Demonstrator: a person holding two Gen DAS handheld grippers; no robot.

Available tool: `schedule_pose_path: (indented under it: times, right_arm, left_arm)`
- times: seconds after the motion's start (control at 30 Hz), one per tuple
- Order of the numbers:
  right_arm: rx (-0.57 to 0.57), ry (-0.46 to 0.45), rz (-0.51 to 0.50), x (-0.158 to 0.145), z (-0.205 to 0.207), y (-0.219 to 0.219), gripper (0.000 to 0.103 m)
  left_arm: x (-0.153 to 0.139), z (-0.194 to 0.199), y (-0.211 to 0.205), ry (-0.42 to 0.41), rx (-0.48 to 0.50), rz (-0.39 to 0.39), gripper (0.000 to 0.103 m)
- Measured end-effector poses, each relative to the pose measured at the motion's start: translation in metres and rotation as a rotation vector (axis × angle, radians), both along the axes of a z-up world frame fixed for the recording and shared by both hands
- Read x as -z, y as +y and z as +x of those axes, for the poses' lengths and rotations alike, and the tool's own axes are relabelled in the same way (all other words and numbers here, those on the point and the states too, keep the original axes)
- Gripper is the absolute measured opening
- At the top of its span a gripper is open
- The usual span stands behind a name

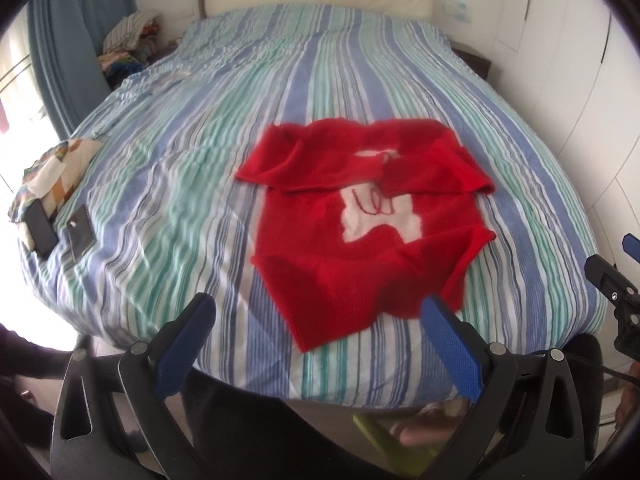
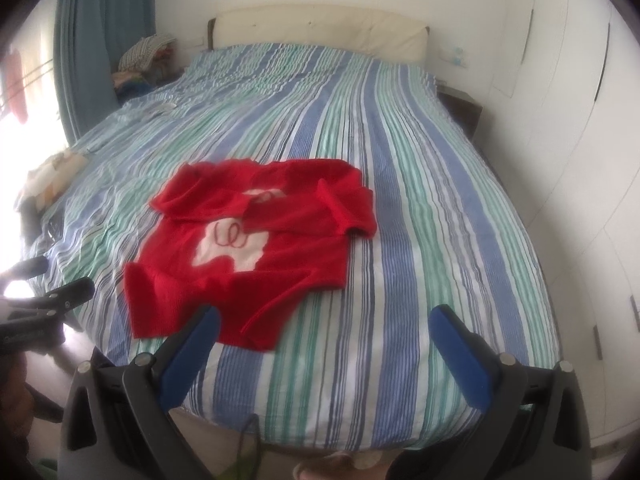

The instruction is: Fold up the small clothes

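Note:
A small red sweater (image 1: 360, 236) with a white patch on its front lies on the striped bedspread (image 1: 200, 184), near the foot of the bed. Both sleeves are folded in across the chest. It also shows in the right wrist view (image 2: 256, 252). My left gripper (image 1: 320, 312) is open and empty, held above the bed's near edge just short of the sweater's hem. My right gripper (image 2: 326, 324) is open and empty, to the right of the sweater's hem. Its black frame shows at the right edge of the left wrist view (image 1: 616, 288).
A patterned cloth (image 1: 52, 172) with a dark phone (image 1: 40, 228) and a dark card (image 1: 80, 232) lies at the bed's left edge. A pile of clothes (image 1: 128, 36) sits beside the blue curtain (image 1: 76, 40). White wardrobe doors (image 2: 580, 160) stand along the right.

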State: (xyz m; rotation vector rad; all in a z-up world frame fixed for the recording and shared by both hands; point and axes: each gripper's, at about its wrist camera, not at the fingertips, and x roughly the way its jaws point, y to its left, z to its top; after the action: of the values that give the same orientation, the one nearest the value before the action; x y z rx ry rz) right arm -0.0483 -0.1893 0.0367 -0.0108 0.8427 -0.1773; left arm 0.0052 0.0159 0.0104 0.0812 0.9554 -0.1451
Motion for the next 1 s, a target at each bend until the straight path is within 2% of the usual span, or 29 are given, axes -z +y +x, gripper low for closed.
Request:
schedule_pose_path:
  times: [0.17,0.37,0.53,0.7,0.83,0.9,1.0]
  right_arm:
    - [0.010,0.004,0.017,-0.001,0.001,-0.006,0.103]
    - [0.015,-0.016,0.012,-0.006,0.002,-0.013,0.103]
    - [-0.010,-0.016,0.042,-0.007,0.001,-0.006,0.103]
    - [-0.050,0.013,0.055,0.007,0.004,0.008,0.103]
    - [-0.074,0.014,0.100,0.016,0.004,0.006,0.103]
    - [-0.123,-0.013,0.143,0.030,0.008,0.001,0.103]
    - [-0.171,0.014,0.181,0.073,0.027,-0.004,0.103]
  left_arm:
    - [-0.007,0.001,-0.003,-0.022,0.011,0.016,0.102]
    - [-0.011,-0.002,0.009,-0.033,-0.031,0.000,0.102]
    - [-0.004,-0.006,0.011,-0.010,-0.040,0.007,0.102]
    - [0.009,-0.006,0.010,0.014,-0.031,0.018,0.102]
    - [0.041,0.007,0.019,0.042,-0.017,-0.047,0.102]
    - [0.076,0.019,0.026,0.068,-0.027,-0.039,0.102]
    - [0.133,0.038,0.041,0.169,-0.068,-0.044,0.100]
